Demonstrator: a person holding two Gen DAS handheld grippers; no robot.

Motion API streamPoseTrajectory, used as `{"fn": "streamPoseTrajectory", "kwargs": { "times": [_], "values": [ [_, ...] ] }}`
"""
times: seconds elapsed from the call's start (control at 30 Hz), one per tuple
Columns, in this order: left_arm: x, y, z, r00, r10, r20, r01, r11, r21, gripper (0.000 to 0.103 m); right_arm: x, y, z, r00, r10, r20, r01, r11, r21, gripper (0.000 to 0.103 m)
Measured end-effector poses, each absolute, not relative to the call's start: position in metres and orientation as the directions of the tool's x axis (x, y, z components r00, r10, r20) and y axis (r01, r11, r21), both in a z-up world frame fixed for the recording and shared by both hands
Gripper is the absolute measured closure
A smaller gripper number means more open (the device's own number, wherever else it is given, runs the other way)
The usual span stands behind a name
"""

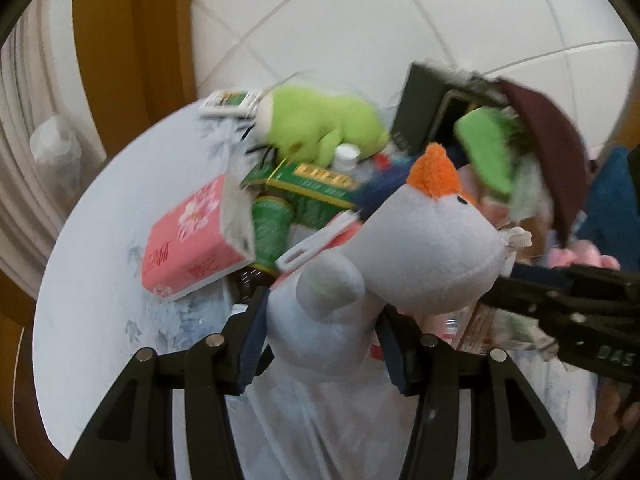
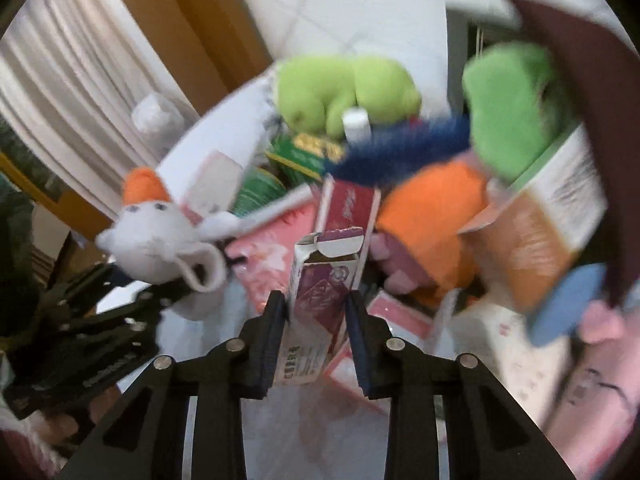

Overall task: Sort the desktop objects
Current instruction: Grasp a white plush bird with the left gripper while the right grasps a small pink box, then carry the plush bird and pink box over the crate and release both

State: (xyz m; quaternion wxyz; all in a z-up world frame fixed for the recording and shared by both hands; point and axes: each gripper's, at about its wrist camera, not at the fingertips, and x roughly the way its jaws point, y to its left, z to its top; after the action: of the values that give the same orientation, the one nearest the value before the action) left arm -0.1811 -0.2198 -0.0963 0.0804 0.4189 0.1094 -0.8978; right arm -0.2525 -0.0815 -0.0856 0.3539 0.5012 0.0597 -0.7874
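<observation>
The white toy (image 1: pixel 420 248) is soft, fuzzy cloth with an orange fleece tuft; left of it, the pink tissue pack (image 1: pixel 192 236) is glossy plastic. The purple carton (image 2: pixel 320 276) is matt cardboard.

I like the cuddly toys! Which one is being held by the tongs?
The white plush with the orange tuft, squeezed between the left tongs. The green plush toy just lies on the pile.

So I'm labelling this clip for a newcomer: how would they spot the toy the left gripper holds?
Start at the cluttered pale round table. Above its near edge, the left gripper clamps a white plush toy. Its orange tuft sets it apart from the all-green plush behind.
</observation>
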Motion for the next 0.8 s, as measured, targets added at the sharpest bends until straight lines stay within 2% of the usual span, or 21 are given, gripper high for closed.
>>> {"fn": "streamPoseTrajectory", "kwargs": {
  "times": [0.2, 0.37, 0.6, 0.8],
  "values": [
    [-0.167, -0.166, -0.049, -0.715, 0.008, -0.699, 0.109, -0.986, -0.123, 0.053, -0.206, -0.030, -0.010, -0.443, -0.505, -0.741, 0.611, -0.774, 0.162, 0.072],
    [-0.155, -0.103, -0.007, -0.773, 0.102, -0.627, -0.041, -0.993, -0.111, 0.053, -0.167, 0.031, 0.043, -0.612, -0.449, -0.651, 0.523, -0.847, 0.092, 0.072],
    [-0.144, 0.016, 0.042, -0.796, 0.277, -0.538, -0.281, -0.957, -0.078, 0.053, -0.112, 0.146, 0.108, -0.809, -0.289, -0.511, 0.313, -0.949, 0.041, 0.072],
    [-0.139, 0.121, 0.081, -0.768, 0.419, -0.485, -0.442, -0.894, -0.073, 0.052, -0.077, 0.241, 0.145, -0.904, -0.119, -0.410, 0.120, -0.992, 0.023, 0.072]
  ]
}}
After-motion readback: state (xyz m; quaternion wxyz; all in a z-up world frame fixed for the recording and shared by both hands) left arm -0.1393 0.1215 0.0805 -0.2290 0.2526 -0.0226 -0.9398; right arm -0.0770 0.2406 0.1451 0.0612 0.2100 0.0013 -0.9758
